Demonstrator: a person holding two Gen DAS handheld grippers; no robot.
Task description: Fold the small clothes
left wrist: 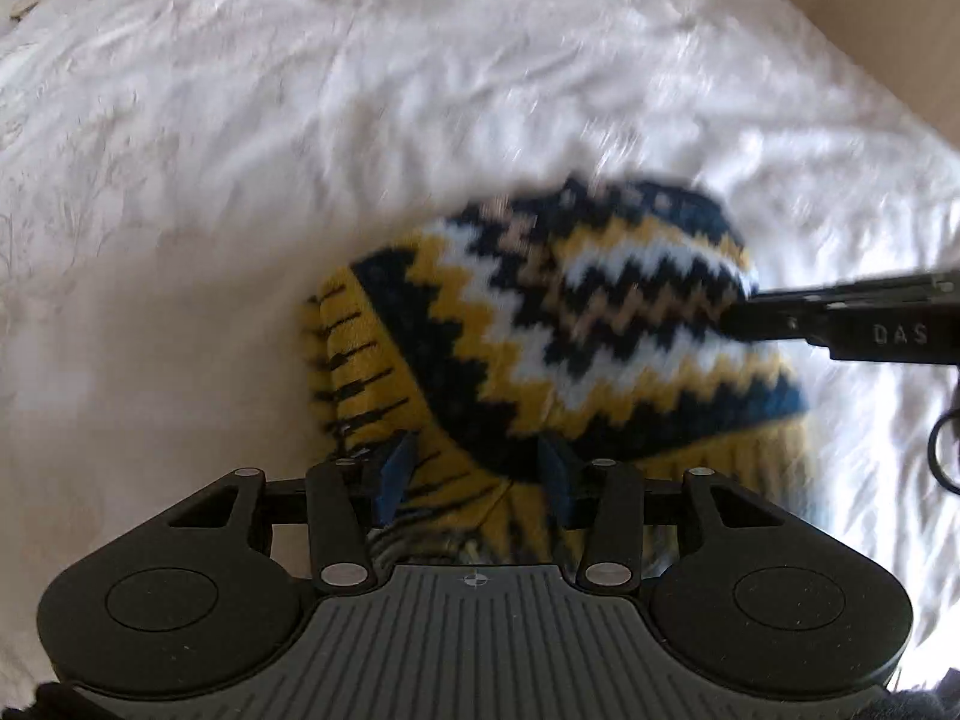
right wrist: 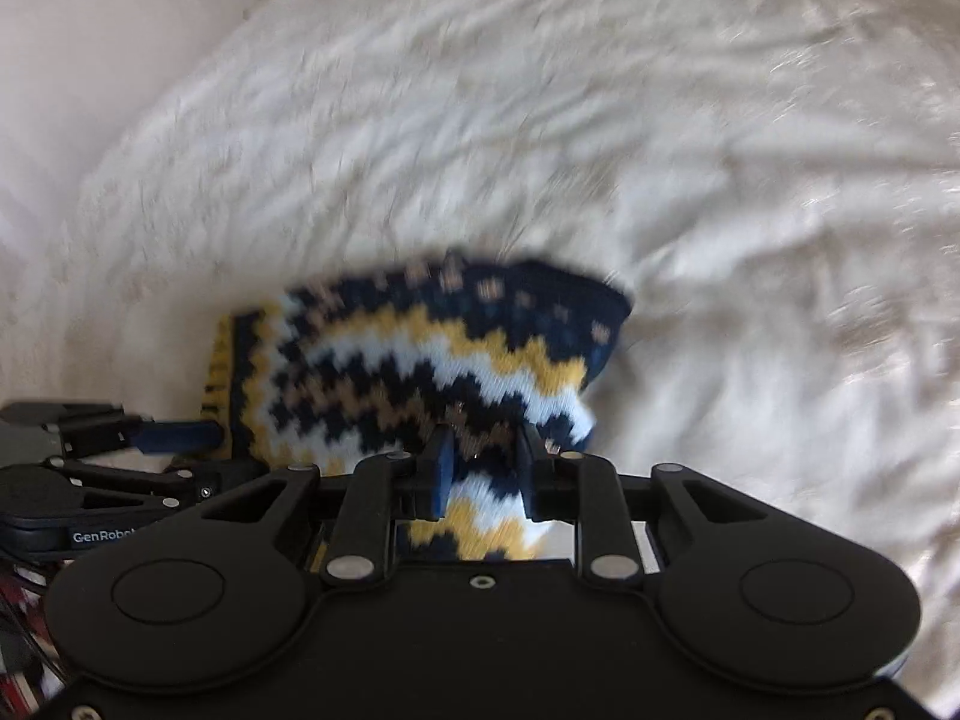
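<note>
Knitted hat held over the white bed

The zigzag knitted hat (left wrist: 540,324) lies on the bedsheet (left wrist: 300,120); left tongs (left wrist: 474,468) half-open around its ribbed brim, right tongs (right wrist: 483,462) clamped on its edge.

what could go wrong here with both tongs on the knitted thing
1. The right tongs pinch only a bunched edge of the zigzag knit; thick, stretchy wool could slip out mid-fold.
2. The left tongs straddle the yellow ribbed cuff with the pads set wide, so that end may not be held and could stay behind, skewing the fold.
3. The white bedspread is soft and wrinkled; pushing down could snag or drag it along.
</note>
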